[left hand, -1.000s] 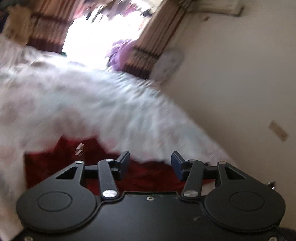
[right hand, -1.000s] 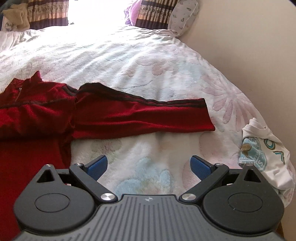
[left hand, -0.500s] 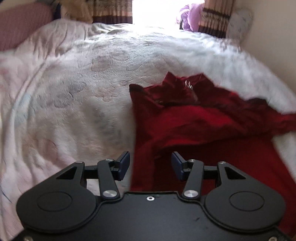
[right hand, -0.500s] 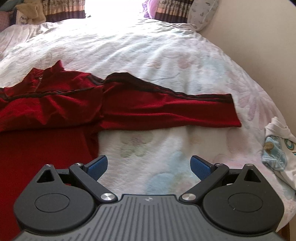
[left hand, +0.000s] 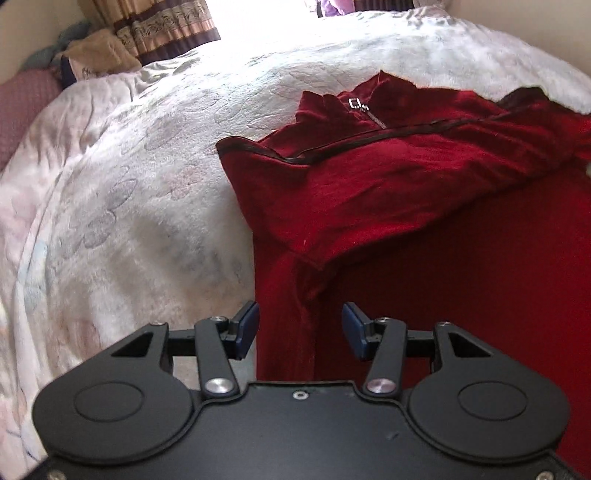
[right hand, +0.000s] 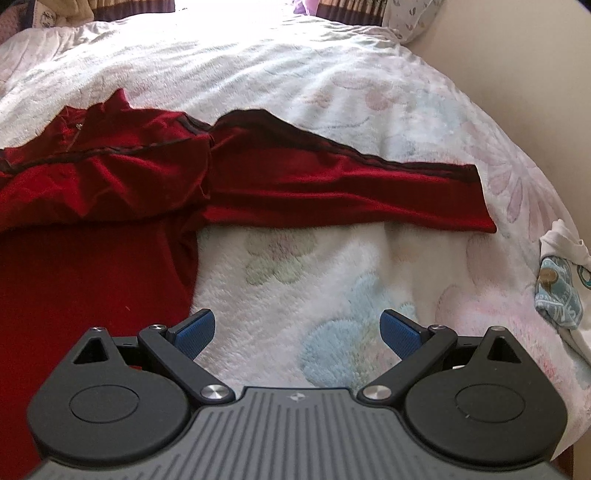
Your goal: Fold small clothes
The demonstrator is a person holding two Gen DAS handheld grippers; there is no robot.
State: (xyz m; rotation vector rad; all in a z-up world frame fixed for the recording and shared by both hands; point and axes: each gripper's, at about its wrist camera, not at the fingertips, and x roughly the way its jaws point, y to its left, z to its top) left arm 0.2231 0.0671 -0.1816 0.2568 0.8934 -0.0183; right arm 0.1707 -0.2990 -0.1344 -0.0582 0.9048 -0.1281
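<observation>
A dark red zip-neck top [left hand: 424, 206] lies spread on the bed, collar and zipper [left hand: 360, 105] at the far end. Its left sleeve is folded across the chest; its right sleeve [right hand: 351, 184] stretches out flat to the right. My left gripper [left hand: 300, 332] is open, its fingers straddling the top's left side edge low over the cloth, nothing pinched. My right gripper [right hand: 297, 330] is open wide above bare blanket, just right of the top's [right hand: 92, 258] body and nearer than the outstretched sleeve.
A white floral fleece blanket [right hand: 332, 277] covers the bed. A crumpled white garment with a teal print [right hand: 561, 291] lies at the bed's right edge beside the wall. Pillows [left hand: 92, 59] and curtains [left hand: 162, 26] stand at the far end.
My left gripper has swung from facing the wall and window down onto the top's left side edge. The right gripper has drifted slightly left and closer to the body; both stayed open.
</observation>
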